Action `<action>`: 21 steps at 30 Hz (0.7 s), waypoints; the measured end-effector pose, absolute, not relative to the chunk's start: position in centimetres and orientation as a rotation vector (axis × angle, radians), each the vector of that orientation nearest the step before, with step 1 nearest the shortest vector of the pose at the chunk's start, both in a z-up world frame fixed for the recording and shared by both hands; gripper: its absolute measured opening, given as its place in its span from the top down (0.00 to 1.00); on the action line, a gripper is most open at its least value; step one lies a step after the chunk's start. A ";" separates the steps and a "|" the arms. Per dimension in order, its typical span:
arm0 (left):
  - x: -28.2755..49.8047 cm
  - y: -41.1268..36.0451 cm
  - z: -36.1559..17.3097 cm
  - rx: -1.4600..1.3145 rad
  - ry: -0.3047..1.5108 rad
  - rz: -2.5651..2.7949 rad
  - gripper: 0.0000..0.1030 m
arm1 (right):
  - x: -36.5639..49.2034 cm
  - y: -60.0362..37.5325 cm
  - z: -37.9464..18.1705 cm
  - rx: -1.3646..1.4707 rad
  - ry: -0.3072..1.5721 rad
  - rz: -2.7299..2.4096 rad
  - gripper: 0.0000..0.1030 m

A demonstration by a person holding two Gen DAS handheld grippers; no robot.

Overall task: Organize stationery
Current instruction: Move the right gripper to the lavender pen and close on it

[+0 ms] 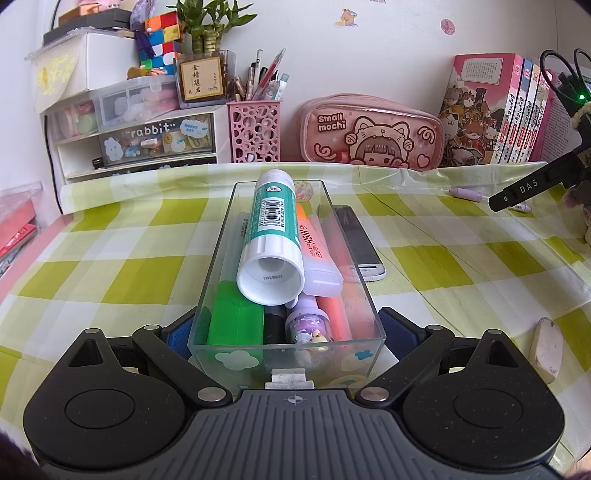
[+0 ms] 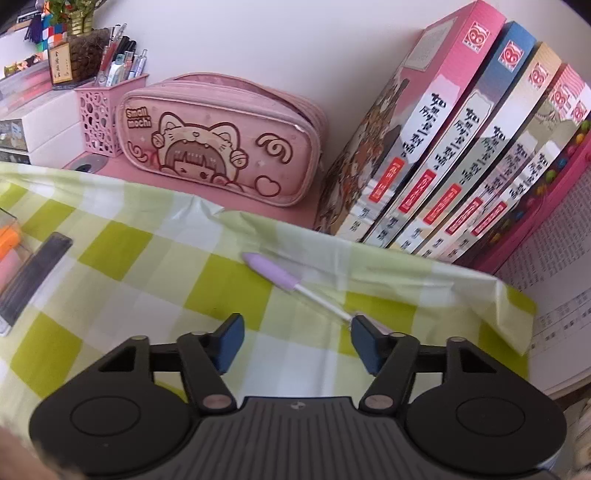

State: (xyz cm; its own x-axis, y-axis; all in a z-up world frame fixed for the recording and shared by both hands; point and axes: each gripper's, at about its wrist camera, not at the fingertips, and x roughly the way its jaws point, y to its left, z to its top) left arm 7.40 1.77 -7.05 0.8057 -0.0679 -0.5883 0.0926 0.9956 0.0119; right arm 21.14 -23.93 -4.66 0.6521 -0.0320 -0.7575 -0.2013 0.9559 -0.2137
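2 grippers work over a desk spread with a green-and-white checked cloth [image 1: 110, 258], its far edge creased and lifted where the pink desktop shows beneath. The left gripper [image 1: 288, 332] has its blue pads pressed against the 2 long walls of a clear plastic box [image 1: 332, 218], clamping it near its closest end. Inside the box lie a green-and-white glue stick [image 1: 271, 236] propped on top, an orange highlighter [image 1: 314, 247], a green marker [image 1: 232, 317] and a small purple pen [image 1: 308, 321] with a cartoon charm. A white phone [image 1: 364, 251] lies on the cloth just beside the box's right wall, and a worn eraser [image 1: 546, 349] sits well apart at the right.

The right gripper [image 2: 295, 343] hangs over the cloth with its jaws spread and nothing between them. A lilac pen [image 2: 271, 273] with a thin white stem lies on the cloth just ahead; its stem end runs up to the right-hand finger, and I cannot tell whether they touch.

Along the back wall stand a white drawer unit [image 1: 147, 140] marked "rabbit", a pink perforated pen cup [image 1: 255, 131] full of pens, a pink pencil case [image 2: 221, 140] printed "Small mochi", and a row of 4 or more books [image 2: 461, 147] leaning at the right. A bamboo plant [image 1: 203, 26] and a colourful cube puzzle [image 1: 164, 37] sit on top of the drawers.
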 end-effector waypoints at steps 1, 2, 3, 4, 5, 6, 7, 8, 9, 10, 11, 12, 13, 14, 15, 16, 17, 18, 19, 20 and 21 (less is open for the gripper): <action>7.4 1.8 -7.1 0.041 0.628 -0.086 0.09 | 21.5 -24.0 -4.7 -0.312 0.859 0.089 0.31; 7.4 1.8 -7.1 0.041 0.629 -0.086 0.09 | 21.9 -24.0 -4.7 -0.329 0.864 0.085 0.31; 7.4 1.8 -7.1 0.041 0.629 -0.086 0.09 | 22.2 -24.1 -4.8 -0.341 0.870 0.080 0.31; 7.4 1.7 -7.1 0.042 0.629 -0.086 0.09 | 22.7 -24.1 -4.9 -0.355 0.877 0.070 0.31; 7.4 1.7 -7.1 0.041 0.629 -0.086 0.09 | 23.1 -24.1 -5.1 -0.364 0.883 0.057 0.31; 7.4 1.7 -7.1 0.042 0.629 -0.086 0.09 | 23.6 -24.2 -5.3 -0.367 0.891 0.047 0.31; 7.4 1.7 -7.1 0.042 0.629 -0.086 0.09 | 24.1 -24.4 -5.6 -0.364 0.906 0.040 0.31; 7.4 1.7 -7.1 0.042 0.628 -0.086 0.09 | 24.5 -24.6 -5.9 -0.355 0.928 0.037 0.30; 7.4 1.7 -7.1 0.042 0.628 -0.087 0.09 | 24.7 -24.9 -6.0 -0.335 0.920 0.037 0.28; 7.4 1.7 -7.1 0.042 0.628 -0.087 0.09 | 25.0 -25.4 -6.0 -0.310 0.927 0.038 0.27; 7.4 1.7 -7.1 0.042 0.628 -0.087 0.09 | 25.2 -26.0 -6.0 -0.280 0.933 0.041 0.26; 7.4 1.7 -7.1 0.042 0.628 -0.086 0.09 | 25.4 -26.6 -6.0 -0.244 0.943 0.048 0.26; 7.5 1.7 -7.1 0.041 0.629 -0.087 0.09 | 25.6 -27.3 -6.0 -0.201 0.955 0.060 0.26; 7.4 1.7 -7.0 0.042 0.629 -0.087 0.09 | 25.7 -28.0 -6.1 -0.162 0.964 0.067 0.26; 7.4 1.7 -7.0 0.042 0.628 -0.086 0.09 | 25.8 -28.6 -6.1 -0.121 0.973 0.071 0.26; 7.4 1.7 -7.0 0.042 0.628 -0.086 0.09 | 25.8 -29.2 -6.2 -0.084 0.983 0.073 0.26; 7.4 1.7 -7.0 0.042 0.628 -0.087 0.09 | 25.8 -29.6 -6.2 -0.053 0.991 0.075 0.26; 7.4 1.7 -7.0 0.042 0.628 -0.088 0.09 | 25.8 -29.9 -6.2 -0.033 0.997 0.079 0.27; 7.5 1.6 -7.0 0.042 0.628 -0.088 0.09 | 25.7 -30.0 -6.1 -0.037 1.001 0.082 0.29; 7.5 1.6 -7.0 0.042 0.628 -0.087 0.09 | 25.6 -30.0 -5.9 -0.041 1.005 0.088 0.33; 7.5 1.6 -7.0 0.042 0.628 -0.087 0.09 | 25.5 -29.9 -5.8 -0.045 1.011 0.096 0.38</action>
State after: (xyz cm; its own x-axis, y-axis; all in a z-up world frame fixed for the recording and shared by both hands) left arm 7.51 1.60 -7.05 0.8056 -0.0684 -0.5885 0.0940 0.9955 0.0130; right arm 25.51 -29.92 -5.76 0.5275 0.0592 -0.8475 -0.1006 0.9949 0.0069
